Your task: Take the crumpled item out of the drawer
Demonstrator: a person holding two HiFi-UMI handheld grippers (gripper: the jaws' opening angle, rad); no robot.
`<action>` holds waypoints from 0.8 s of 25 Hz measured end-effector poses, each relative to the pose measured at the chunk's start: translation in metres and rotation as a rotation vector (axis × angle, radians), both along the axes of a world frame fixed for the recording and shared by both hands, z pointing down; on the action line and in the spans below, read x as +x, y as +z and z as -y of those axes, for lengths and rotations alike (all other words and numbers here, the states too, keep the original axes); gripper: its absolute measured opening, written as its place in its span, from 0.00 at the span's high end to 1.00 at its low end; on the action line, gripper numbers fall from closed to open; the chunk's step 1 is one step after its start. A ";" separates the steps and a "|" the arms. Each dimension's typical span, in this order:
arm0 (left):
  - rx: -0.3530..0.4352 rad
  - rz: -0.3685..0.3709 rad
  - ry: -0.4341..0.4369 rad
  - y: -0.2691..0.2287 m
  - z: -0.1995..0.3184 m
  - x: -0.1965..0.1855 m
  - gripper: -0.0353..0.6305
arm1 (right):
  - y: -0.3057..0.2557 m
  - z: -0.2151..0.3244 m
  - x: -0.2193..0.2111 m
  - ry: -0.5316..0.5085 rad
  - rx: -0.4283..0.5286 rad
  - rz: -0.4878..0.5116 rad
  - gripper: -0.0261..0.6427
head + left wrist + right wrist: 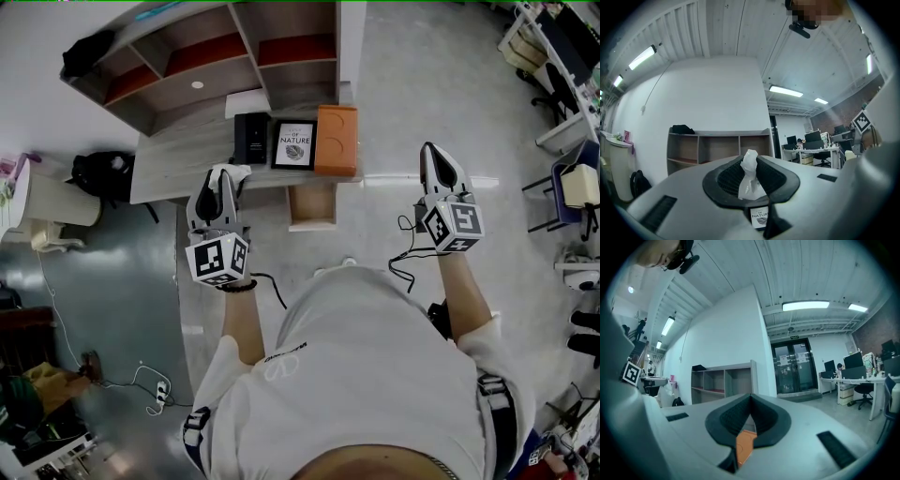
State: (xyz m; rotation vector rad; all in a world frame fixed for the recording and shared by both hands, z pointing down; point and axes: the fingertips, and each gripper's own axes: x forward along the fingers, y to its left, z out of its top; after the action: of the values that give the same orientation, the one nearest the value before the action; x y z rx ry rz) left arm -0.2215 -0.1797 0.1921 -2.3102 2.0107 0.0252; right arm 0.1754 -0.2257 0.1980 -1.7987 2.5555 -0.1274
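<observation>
A white crumpled tissue stands pinched between the black pads of my left gripper, which is shut on it. In the head view the left gripper hangs over the desk's front edge with the tissue sticking out at its tips, left of the open drawer. The drawer is pulled out below the desk front, and its inside looks bare. My right gripper is held up to the right, away from the desk, above the floor. Its jaws meet at the tips with nothing between them.
On the grey desk stand a black device, a framed print and an orange box. An open shelf unit stands behind them. A black bag lies left of the desk. Office chairs are at the right.
</observation>
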 end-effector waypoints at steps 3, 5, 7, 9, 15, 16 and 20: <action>-0.002 0.000 0.002 0.001 -0.001 0.002 0.83 | 0.001 0.000 -0.001 -0.009 -0.003 0.000 0.96; -0.004 0.002 0.005 0.002 -0.001 0.003 0.83 | 0.001 0.000 -0.004 -0.013 -0.001 -0.001 0.97; -0.006 0.002 0.004 0.003 -0.001 0.003 0.83 | 0.002 0.001 -0.004 -0.008 0.000 0.004 0.97; -0.008 0.005 0.001 0.004 -0.001 0.002 0.83 | 0.003 0.001 -0.002 -0.002 -0.002 0.006 0.96; -0.016 0.002 -0.006 0.008 0.002 -0.001 0.83 | 0.006 0.005 -0.001 0.007 -0.008 -0.002 0.97; -0.015 0.001 -0.005 0.008 0.003 -0.001 0.83 | 0.007 0.006 -0.002 0.009 -0.010 -0.005 0.97; -0.015 0.004 -0.001 0.007 0.003 0.000 0.83 | 0.009 0.006 -0.002 0.013 -0.020 -0.012 0.97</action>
State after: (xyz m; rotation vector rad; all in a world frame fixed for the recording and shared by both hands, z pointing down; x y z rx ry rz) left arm -0.2215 -0.1832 0.1989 -2.3163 2.0169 0.0061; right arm 0.1736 -0.2318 0.2075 -1.8279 2.5599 -0.1430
